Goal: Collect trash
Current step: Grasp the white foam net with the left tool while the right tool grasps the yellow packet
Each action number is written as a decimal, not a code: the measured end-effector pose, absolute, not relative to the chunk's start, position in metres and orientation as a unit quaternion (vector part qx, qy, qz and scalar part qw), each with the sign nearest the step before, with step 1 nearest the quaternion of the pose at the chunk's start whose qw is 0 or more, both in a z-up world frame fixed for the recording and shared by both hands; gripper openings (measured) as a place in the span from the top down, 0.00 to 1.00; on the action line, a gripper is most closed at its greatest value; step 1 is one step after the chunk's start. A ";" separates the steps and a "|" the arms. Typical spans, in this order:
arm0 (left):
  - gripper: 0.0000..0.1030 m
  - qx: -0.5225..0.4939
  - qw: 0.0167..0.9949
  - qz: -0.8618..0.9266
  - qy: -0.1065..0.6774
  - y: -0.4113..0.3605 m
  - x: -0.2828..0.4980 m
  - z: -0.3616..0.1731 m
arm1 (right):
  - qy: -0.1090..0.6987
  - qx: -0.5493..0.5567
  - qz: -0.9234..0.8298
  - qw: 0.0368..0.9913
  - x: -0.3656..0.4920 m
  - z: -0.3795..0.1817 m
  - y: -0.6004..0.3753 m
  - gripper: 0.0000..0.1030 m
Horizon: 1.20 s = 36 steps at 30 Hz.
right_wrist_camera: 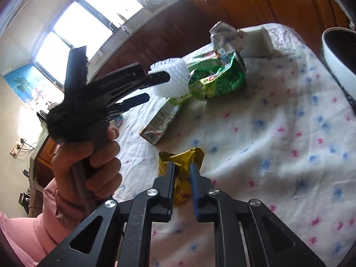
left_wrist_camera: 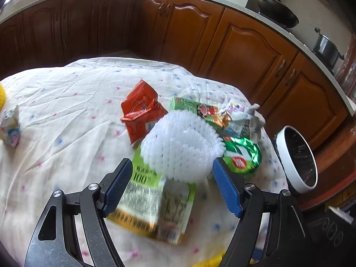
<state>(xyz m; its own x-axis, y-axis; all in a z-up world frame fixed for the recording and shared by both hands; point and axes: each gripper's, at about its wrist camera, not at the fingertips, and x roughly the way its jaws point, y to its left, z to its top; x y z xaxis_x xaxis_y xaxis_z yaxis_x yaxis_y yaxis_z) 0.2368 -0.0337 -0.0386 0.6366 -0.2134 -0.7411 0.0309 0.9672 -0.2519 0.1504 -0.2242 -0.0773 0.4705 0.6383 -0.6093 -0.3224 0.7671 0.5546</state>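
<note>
The white foam net [left_wrist_camera: 180, 144] looks light, soft and springy, so we judge a pinch across its middle best. It sits between the spread fingers of our left tool [left_wrist_camera: 172, 185], beside the bin [left_wrist_camera: 297, 155], atop the green wrappers [left_wrist_camera: 153, 202]. Our right tool [right_wrist_camera: 181, 179] grips a yellow wrapper [right_wrist_camera: 181, 160] nearer us than the bin.

Home kitchen, seemingly: wooden cabinets [left_wrist_camera: 242, 51], wok [left_wrist_camera: 278, 13].

My left wrist camera looks down over the desk [left_wrist_camera: 55, 102] toward the cabinets [left_wrist_camera: 244, 51], close above the foam net [left_wrist_camera: 180, 146]. My right one sits low, facing the window [right_wrist_camera: 73, 22]; both share that net [right_wrist_camera: 170, 81].
</note>
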 end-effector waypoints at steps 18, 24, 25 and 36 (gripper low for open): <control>0.94 -0.109 0.900 -0.094 0.412 -0.034 0.230 -0.035 | 0.375 0.219 0.255 0.864 0.145 -0.043 -0.288 0.93; 0.31 -0.093 0.913 -0.069 0.390 -0.035 0.239 -0.024 | 0.368 0.225 0.243 0.869 0.152 -0.039 -0.299 0.93; 0.31 -0.089 0.914 -0.066 0.391 -0.036 0.245 -0.025 | 0.368 0.225 0.241 0.870 0.153 -0.039 -0.301 0.93; 0.87 -0.064 0.911 -0.082 0.399 -0.045 0.266 -0.037 | 0.344 0.226 0.219 0.885 0.151 -0.028 -0.322 0.93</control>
<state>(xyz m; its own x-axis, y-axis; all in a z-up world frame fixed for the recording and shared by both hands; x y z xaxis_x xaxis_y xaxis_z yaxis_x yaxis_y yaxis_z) 0.2658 -0.0454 -0.0370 0.6688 -0.2001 -0.7160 0.0976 0.9784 -0.1823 0.1509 -0.3223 -0.0279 0.6673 0.5426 -0.5102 -0.2315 0.8022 0.5504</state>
